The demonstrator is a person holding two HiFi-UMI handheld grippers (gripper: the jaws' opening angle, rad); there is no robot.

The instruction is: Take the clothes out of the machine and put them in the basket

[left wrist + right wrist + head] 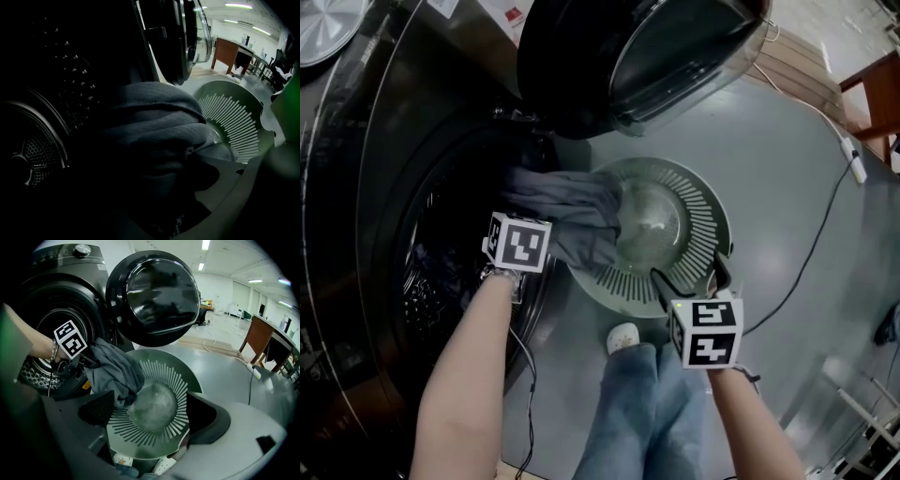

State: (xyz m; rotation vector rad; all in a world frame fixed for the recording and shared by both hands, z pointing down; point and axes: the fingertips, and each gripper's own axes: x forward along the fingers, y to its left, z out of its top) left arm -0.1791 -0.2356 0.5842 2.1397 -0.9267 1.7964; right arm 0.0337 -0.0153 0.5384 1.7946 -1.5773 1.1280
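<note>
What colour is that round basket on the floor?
The basket is green; right gripper view shows it best.

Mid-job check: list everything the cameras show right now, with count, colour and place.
dark grey front-loading washing machine: one, dark grey, on the left, drum open
round glass machine door: one, black, swung open above the basket
crumpled grey cloth garment: one, grey, hanging from the drum mouth over the basket's rim
round green slotted plastic basket: one, green, on the floor before the machine
white power strip with cable: one, white, on the grey floor at right
brown wooden desk: one, brown, far right
jeans-clad legs: two, blue, next to the basket
white shoe: one, white, at the basket's near rim
left claw: one, black, at the garment by the drum; grip too dark to judge
right claw: one, black, open and empty over the basket
</note>
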